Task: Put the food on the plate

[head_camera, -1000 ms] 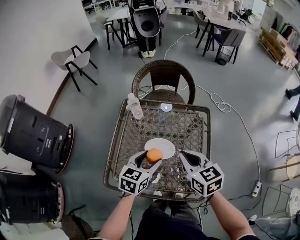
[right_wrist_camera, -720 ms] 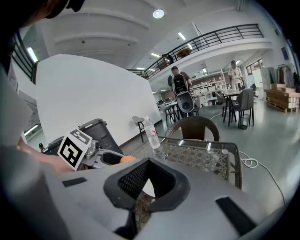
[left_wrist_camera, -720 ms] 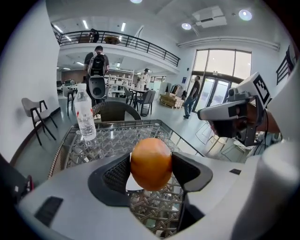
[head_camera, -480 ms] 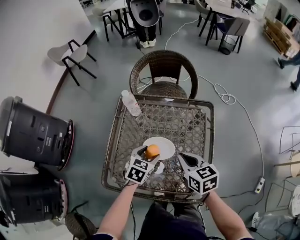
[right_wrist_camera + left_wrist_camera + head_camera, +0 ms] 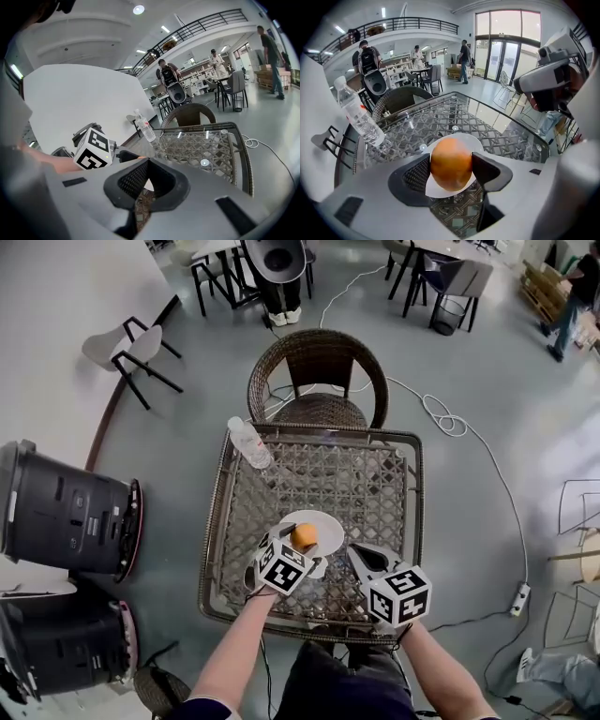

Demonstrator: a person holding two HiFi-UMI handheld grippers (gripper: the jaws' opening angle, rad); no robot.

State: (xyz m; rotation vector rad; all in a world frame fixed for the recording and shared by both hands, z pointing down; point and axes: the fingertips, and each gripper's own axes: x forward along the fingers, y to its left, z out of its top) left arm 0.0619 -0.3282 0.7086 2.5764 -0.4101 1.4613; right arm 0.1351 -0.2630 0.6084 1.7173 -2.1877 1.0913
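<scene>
Two grippers, one busy. Left gripper (image 5: 301,541) clamps the orange (image 5: 451,161) over the near part of the white plate (image 5: 327,523); whether it touches, I can't tell. Placing step. Next: lower, then spread the jaws. Right gripper (image 5: 143,180) sits just beside, jaws together, empty.

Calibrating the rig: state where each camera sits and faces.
Head view: person's head, steeply down at the glass-topped wicker table; forearms, left tongs, right tongs show.
Left gripper view: on left tongs, along jaws clamping the round orange fruit over the round white plate.
Right gripper view: on right tongs, across the table past shut jaws; forearm shows.
Shared: clear plastic bottle.
</scene>
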